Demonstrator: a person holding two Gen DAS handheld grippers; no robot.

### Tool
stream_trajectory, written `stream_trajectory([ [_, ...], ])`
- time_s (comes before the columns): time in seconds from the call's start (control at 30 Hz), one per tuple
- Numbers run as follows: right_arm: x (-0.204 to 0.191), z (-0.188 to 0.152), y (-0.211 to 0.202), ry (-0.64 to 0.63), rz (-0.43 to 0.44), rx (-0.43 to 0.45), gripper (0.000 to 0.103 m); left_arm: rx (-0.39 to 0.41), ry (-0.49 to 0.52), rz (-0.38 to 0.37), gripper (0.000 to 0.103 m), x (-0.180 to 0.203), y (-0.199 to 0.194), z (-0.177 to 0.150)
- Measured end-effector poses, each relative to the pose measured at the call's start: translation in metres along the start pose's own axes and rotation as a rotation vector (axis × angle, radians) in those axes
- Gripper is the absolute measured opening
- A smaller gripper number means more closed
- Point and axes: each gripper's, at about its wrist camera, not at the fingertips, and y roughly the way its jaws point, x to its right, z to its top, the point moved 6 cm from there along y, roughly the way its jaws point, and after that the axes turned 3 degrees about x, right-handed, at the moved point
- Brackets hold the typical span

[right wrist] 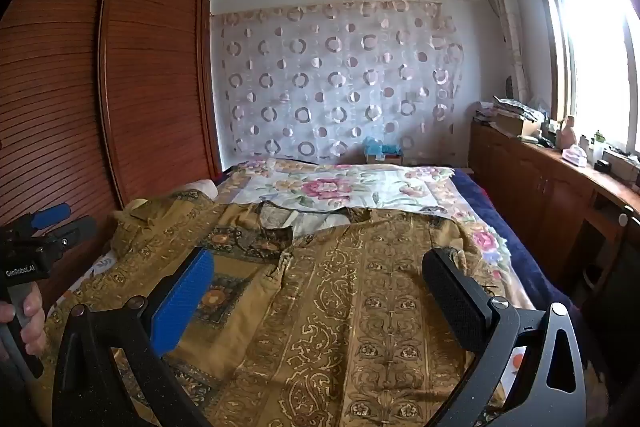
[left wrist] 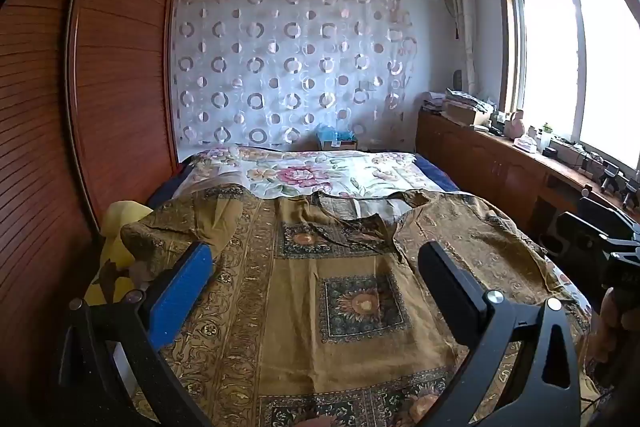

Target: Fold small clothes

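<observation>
Both hands up over the bed (left wrist: 434, 177) and I'm looking down along my fingers at the brown patterned garment (left wrist: 344, 259), spread out flat across the near half of the bed with its neckline at twelve o'clock from me. My left jaws (left wrist: 316, 291) stand as wide as they go, blue pad (left wrist: 182, 297) at nine o'clock and black pad (left wrist: 450, 291) at three o'clock, nothing between them but open air above the cloth. One sleeve lies bunched at ten o'clock in this view, beside a yellow cloth (left wrist: 120, 219) at the bed's left edge. Over on the right-wrist view, my right jaws (right wrist: 320, 297) are spread just as wide, empty too, hovering over the garment's gold scrollwork panel (right wrist: 372, 307). The open front edge runs up toward the collar at eleven o'clock. I can see my left hand (right wrist: 30, 315) at nine o'clock gripping its handle, well apart from the right. Past the garment, at twelve o'clock, a floral sheet (left wrist: 320, 173) covers the far half of the bed. A wooden wardrobe (left wrist: 120, 67) stands at ten o'clock, and a cluttered wooden surface (left wrist: 532, 157) runs under the window at two o'clock.
</observation>
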Motion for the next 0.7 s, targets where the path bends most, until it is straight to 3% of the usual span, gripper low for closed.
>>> stream_trajectory([
  [0.7, -0.0003, 0.0008, -0.0006, 0.012, -0.006, -0.001, 0.103, 0.006, 0.032, 0.016, 0.103, 0.0003, -0.0012, 0.0003],
])
